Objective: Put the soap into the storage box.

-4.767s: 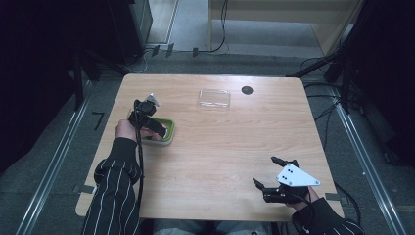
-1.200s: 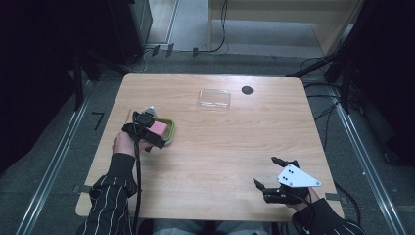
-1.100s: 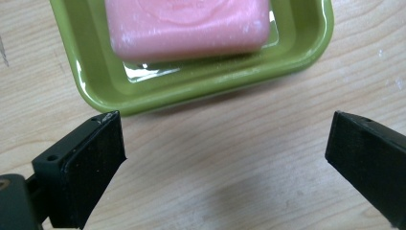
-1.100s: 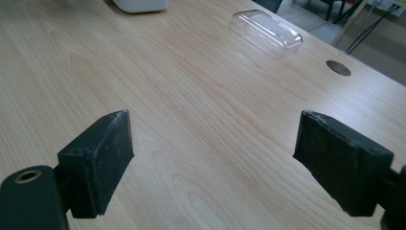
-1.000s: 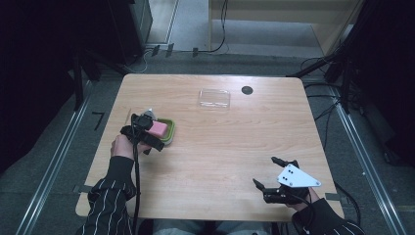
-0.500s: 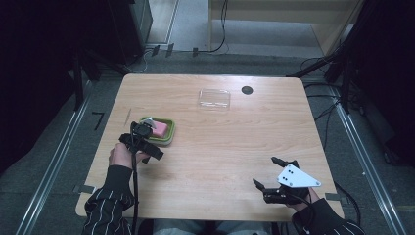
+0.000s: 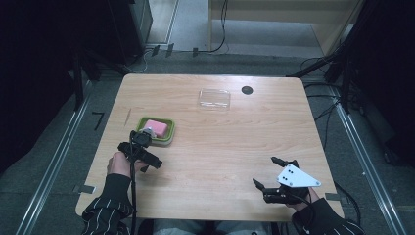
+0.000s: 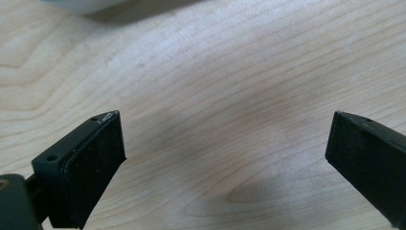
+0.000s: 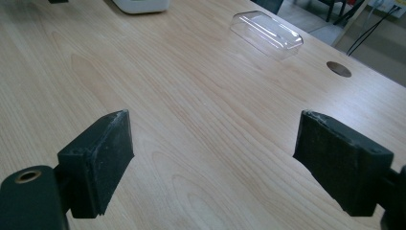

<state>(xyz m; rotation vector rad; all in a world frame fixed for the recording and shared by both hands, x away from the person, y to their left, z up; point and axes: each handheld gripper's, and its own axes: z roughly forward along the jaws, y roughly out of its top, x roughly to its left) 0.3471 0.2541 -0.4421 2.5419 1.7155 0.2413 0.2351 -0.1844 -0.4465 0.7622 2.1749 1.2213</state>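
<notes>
A pink block (image 7: 155, 126) lies in a small green tray (image 7: 170, 133) on the left half of the wooden table (image 7: 220, 142). My left gripper (image 7: 147, 156) hovers just in front of the tray, apart from it. In the left gripper view my left gripper (image 8: 225, 143) is open, with bare wood between the jaws and the tray's pale edge (image 8: 81, 5) at the top. My right gripper (image 7: 265, 171) rests near the front right edge. In its own view my right gripper (image 9: 213, 143) is open and holds nothing.
A clear plastic lid (image 7: 214, 98) lies at the back middle of the table, with a dark round cable hole (image 7: 247, 90) beside it. The lid (image 9: 266, 28) and the hole (image 9: 339, 68) lie ahead of the right jaws. Cables run across the floor behind the table.
The left gripper has let go of the pink block in the green tray and drawn back toward the front edge, open. The right gripper has not moved.
</notes>
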